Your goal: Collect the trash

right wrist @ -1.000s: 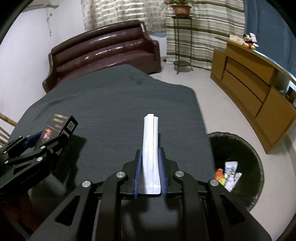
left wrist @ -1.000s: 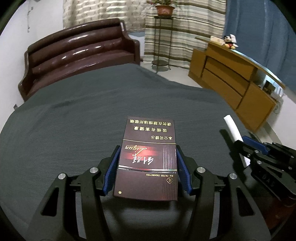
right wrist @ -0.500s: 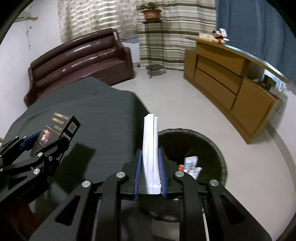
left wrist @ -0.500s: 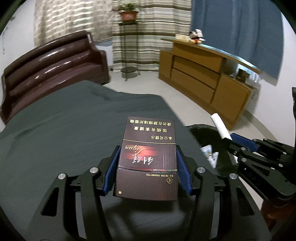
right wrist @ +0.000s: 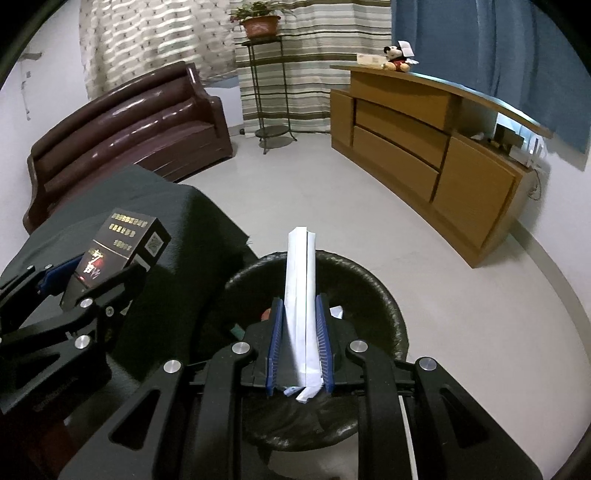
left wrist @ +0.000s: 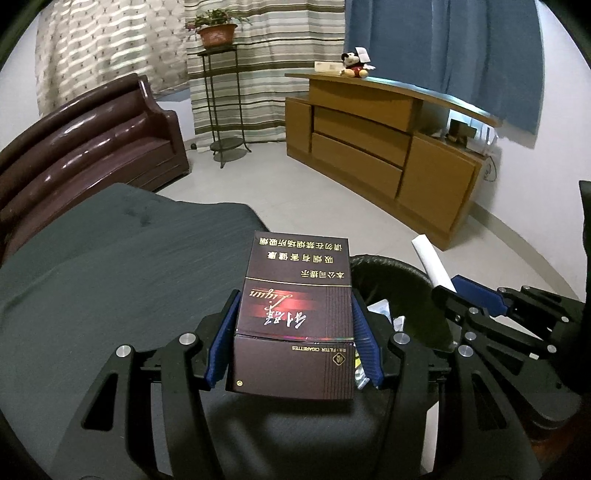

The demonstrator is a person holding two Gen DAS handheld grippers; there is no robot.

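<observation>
Over bin (right wrist: 384,321), each tool grips trash lengthwise, pointing forward: left cigarette pack (left wrist: 295,314), right folded paper (right wrist: 301,295)

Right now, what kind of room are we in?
Most likely a home living room: a dark brown leather sofa stands against the wall, a long wooden sideboard carries a plush toy, and a potted plant sits on a metal stand before striped curtains.

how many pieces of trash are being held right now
2. The cigarette box is clamped in the left tongs; the folded white paper is in the right tongs, over the trash bin. More scraps lie inside, partly hidden.
</observation>
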